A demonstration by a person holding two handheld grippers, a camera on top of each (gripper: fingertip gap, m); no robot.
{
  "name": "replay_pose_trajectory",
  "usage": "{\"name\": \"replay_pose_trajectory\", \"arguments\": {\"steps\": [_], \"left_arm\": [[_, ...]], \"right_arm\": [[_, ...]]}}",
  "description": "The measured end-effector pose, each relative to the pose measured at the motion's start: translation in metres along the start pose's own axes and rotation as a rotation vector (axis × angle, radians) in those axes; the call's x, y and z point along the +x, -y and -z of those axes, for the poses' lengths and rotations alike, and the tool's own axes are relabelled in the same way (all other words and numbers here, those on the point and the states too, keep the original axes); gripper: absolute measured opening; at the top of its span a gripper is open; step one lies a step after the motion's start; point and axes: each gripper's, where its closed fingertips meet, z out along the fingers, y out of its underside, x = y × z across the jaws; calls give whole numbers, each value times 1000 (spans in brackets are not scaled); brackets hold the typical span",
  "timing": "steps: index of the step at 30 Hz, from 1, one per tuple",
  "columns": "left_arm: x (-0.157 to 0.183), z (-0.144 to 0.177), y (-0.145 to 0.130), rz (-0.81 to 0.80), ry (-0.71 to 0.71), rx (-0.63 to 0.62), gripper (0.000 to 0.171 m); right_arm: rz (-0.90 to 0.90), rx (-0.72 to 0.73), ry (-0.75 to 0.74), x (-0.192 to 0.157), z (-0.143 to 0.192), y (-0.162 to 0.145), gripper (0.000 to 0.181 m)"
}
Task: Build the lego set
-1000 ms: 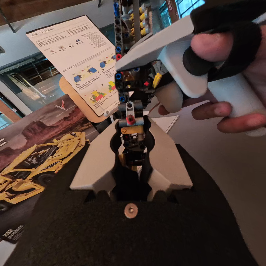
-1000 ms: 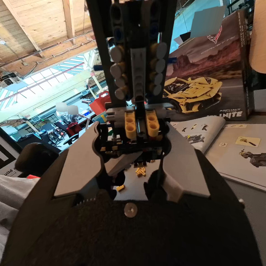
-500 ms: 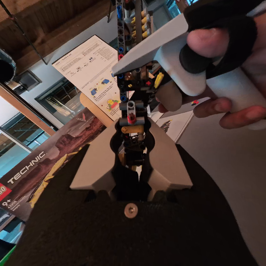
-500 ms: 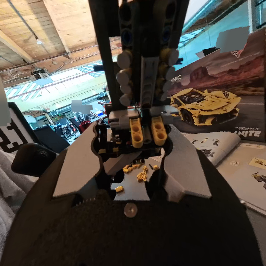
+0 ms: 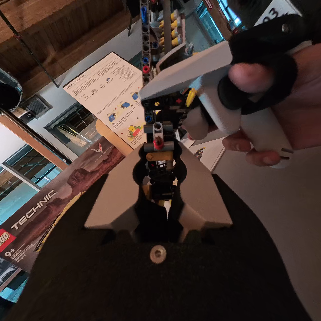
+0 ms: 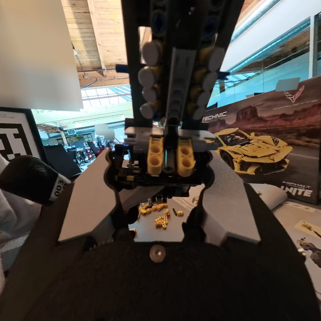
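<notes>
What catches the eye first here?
A tall, half-built Lego model of black beams and yellow connectors, gripped by both the left tongs and the right tongs. Behind it stands the set's box picturing a yellow sports car; loose yellow pieces lie on the table below.

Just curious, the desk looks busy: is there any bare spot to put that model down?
Yes: the grey table right of the left tool, below the open booklet, looks bare. It's crowded around the loose yellow pieces and by the box.
</notes>
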Motion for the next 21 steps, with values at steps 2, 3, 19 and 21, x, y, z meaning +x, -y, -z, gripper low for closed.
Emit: {"name": "replay_pose_trajectory", "arguments": {"steps": [2, 3, 19, 21], "left_arm": [[2, 0, 0, -1, -9, -2, 25], [2, 0, 0, -5, -12, -2, 25], [5, 2, 1, -68, 6, -19, 24], [3, 3, 2, -91, 19, -12, 25]], "right_arm": [[-26, -15, 6, 1, -1, -2, 108], [-30, -14, 4, 1, -1, -3, 106], [-109, -62, -10, 4, 1, -5, 95], [-101, -51, -7, 3, 1, -3, 94]]}}
